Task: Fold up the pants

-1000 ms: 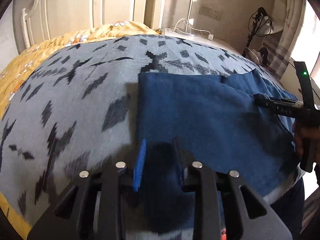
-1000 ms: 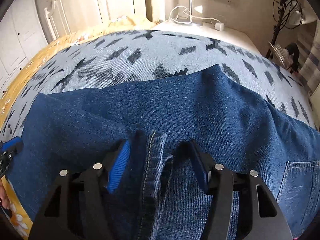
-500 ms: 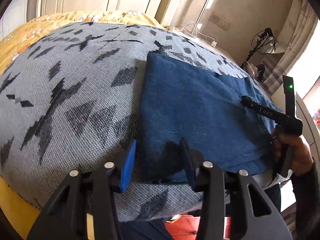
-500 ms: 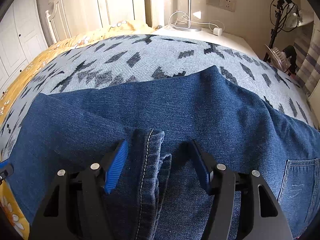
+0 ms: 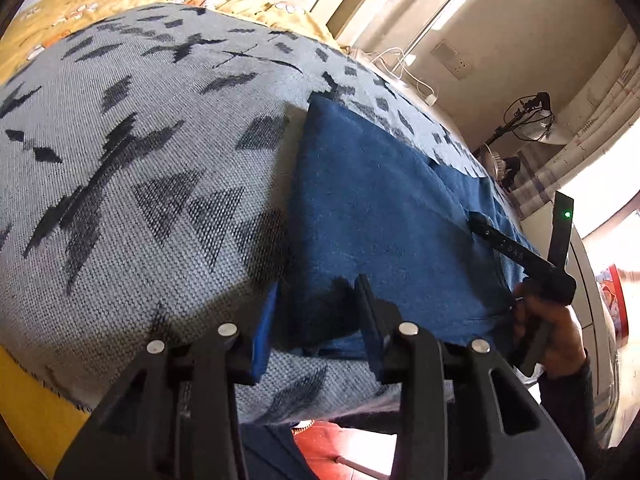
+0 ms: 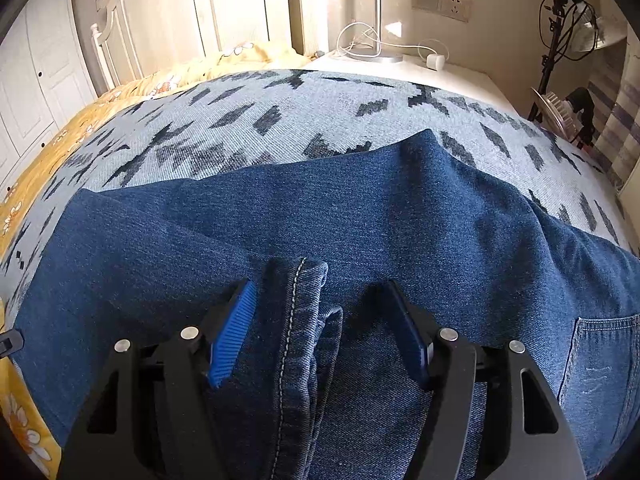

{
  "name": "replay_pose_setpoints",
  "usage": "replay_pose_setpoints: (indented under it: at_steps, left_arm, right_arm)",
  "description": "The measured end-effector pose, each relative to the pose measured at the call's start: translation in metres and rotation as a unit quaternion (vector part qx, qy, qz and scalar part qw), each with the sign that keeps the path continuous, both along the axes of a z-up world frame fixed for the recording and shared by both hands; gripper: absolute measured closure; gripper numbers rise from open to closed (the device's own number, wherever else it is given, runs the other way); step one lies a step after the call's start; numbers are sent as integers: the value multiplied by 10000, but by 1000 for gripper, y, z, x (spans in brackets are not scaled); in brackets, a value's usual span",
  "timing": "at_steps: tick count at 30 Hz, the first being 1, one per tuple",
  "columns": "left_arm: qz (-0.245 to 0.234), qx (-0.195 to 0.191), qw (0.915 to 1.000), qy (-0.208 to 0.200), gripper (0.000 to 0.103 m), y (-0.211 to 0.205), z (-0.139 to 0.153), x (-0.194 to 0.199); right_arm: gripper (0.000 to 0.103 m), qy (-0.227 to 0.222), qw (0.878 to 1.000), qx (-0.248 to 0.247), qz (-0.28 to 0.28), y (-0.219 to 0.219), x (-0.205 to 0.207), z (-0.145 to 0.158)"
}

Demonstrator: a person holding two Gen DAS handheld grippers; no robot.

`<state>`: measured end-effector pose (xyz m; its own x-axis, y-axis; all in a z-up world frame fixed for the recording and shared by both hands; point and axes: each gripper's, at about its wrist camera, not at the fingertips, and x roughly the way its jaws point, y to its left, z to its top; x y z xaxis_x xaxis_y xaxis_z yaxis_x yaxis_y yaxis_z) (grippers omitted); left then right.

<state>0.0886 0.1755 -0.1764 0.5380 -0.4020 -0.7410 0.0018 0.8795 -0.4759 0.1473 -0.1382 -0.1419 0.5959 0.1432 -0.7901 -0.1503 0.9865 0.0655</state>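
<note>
Your left gripper (image 5: 316,320) spread at the jeans' (image 5: 384,216) six-o'clock corner, your right gripper (image 6: 320,328) spread, straddling a hem (image 6: 296,300), gripping nothing.

Bright daylight from the right, glare at that edge, sharp focus, strong fisheye bending, dark corners.

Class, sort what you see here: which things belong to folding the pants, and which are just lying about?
Part of the job:
jeans
patterned blanket under them
left gripper
right gripper

Just lying about:
white charger and cable
yellow floral bedding
lamp on a stand
</note>
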Motion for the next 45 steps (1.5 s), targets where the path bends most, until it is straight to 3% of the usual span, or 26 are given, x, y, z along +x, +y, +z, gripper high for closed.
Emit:
replay_pose_setpoints:
  at_steps: [3, 5, 7, 9, 11, 14, 17, 20, 23, 25, 26, 27, 29, 31, 35, 36, 38, 39, 40, 42, 45]
  left_arm:
    - [-79, -204, 9998, -2, 83, 2, 2, -1]
    - [-118, -191, 9996, -159, 86, 0, 9, -5]
    - [-138, -119, 9994, -291, 88, -3, 17, -8]
    - [-138, -9, 9990, -436, 88, -8, 27, -10]
    - [-170, 296, 9978, -572, 89, -17, 36, -11]
    - [-174, 752, 9942, -751, 89, -31, 47, -16]
    - [-190, 1235, 9883, -870, 89, -45, 54, -19]
    - [-167, 1522, 9837, -946, 89, -55, 59, -22]
    - [-177, 1667, 9800, -1072, 89, -62, 67, -28]
    - [-194, 1734, 9779, -1151, 89, -67, 71, -30]
    - [-170, 1705, 9780, -1192, 89, -68, 73, -32]
    - [-130, 1666, 9786, -1199, 89, -68, 74, -31]
    - [137, 1366, 9831, -1215, 83, -62, 72, -33]
    - [393, 1137, 9870, -1065, 38, -59, 66, -33]
    - [712, 719, 9909, -883, 36, -68, 48, -30]
    - [721, 770, 9906, -867, 37, -73, 45, -28]
    - [646, 1000, 9889, -891, 58, -91, 46, -27]
    - [521, 1219, 9860, -1008, 85, -104, 51, -28]
    - [377, 1566, 9791, -1243, 90, -123, 62, -30]
    - [244, 1805, 9682, -1718, 91, -149, 87, -35]
    - [-115, 2351, 9354, -2638, 91, -212, 136, -44]
  right_arm:
    - [29, 19, 9999, -76, -76, -1, 1, 1]
    - [26, 171, 9986, -466, -198, 1, 1, 10]
    - [24, -24, 9970, -689, -360, 5, -8, 39]
    - [20, -105, 9991, -404, -17, 22, -13, 67]
    - [17, 282, 9978, -191, 561, 51, -7, 81]
    - [17, 960, 9856, 158, 1385, 118, 9, 95]
    - [17, 1787, 9591, 171, 2188, 193, 16, 84]
    - [17, 2019, 9461, -612, 2457, 251, 14, 69]
    - [18, 2220, 9370, -929, 2534, 276, 16, 51]
    - [33, 2213, 9325, -1279, 2550, 284, 16, 39]
    - [53, 2143, 9336, -1389, 2514, 283, 15, 37]
    - [65, 2128, 9362, -1322, 2466, 279, 17, 36]
    - [79, 2113, 9398, -1095, 2454, 267, 21, 39]
    - [84, 2116, 9460, -818, 2315, 256, 25, 46]
    - [86, 2040, 9549, -366, 2128, 239, 29, 60]
    - [87, 2028, 9561, -203, 2106, 234, 29, 64]
    - [90, 2005, 9581, 208, 2036, 216, 31, 78]
    - [91, 1968, 9590, 398, 2001, 208, 32, 86]
    - [91, 1908, 9596, 620, 1973, 193, 33, 98]
    - [92, 1617, 9639, 952, 1889, 153, 31, 130]
    - [92, 1125, 9687, 1521, 1608, 68, 24, 178]
